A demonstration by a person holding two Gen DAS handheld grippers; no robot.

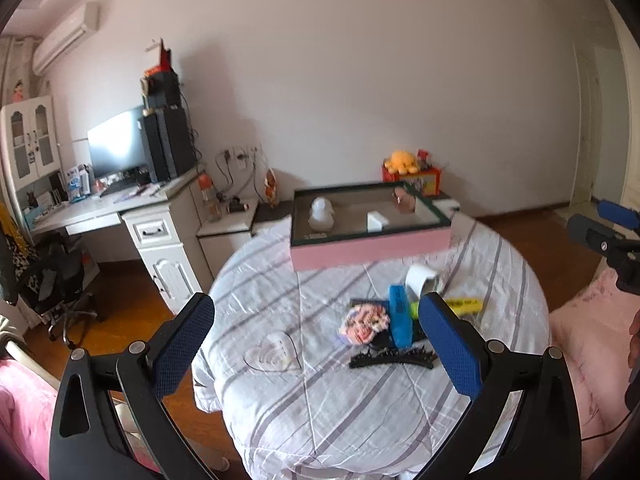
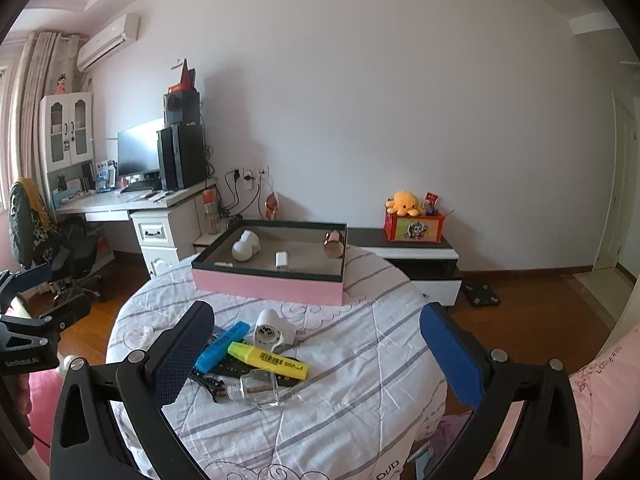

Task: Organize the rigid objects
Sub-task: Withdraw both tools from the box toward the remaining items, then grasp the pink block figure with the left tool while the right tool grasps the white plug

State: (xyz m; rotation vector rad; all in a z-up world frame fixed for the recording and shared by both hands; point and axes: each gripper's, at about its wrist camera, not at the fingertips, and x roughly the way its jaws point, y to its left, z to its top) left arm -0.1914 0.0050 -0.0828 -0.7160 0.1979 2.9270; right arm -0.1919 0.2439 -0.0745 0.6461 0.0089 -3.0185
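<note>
A pink box (image 1: pixel 370 247) (image 2: pixel 267 285) with a dark rim stands at the table's far side; it holds a white duck (image 1: pixel 322 213), a small white block (image 1: pixel 377 221) and a copper cylinder (image 2: pixel 334 244). In front lie a blue highlighter (image 1: pixel 400 316) (image 2: pixel 221 346), a yellow highlighter (image 2: pixel 267 360), a white round device (image 2: pixel 271 328), a clear glass bottle (image 2: pixel 259 389), a black hair clip (image 1: pixel 392 359) and a pink patterned item (image 1: pixel 364 324). My left gripper (image 1: pixel 316 340) is open above the table's near side. My right gripper (image 2: pixel 316 354) is open above the pile.
The round table (image 1: pixel 340 408) has a striped white cloth. A clear heart-shaped item (image 1: pixel 272 354) lies at its left. A desk with monitor (image 2: pixel 136 152) stands at left, a low cabinet (image 2: pixel 416 256) with an orange toy box behind.
</note>
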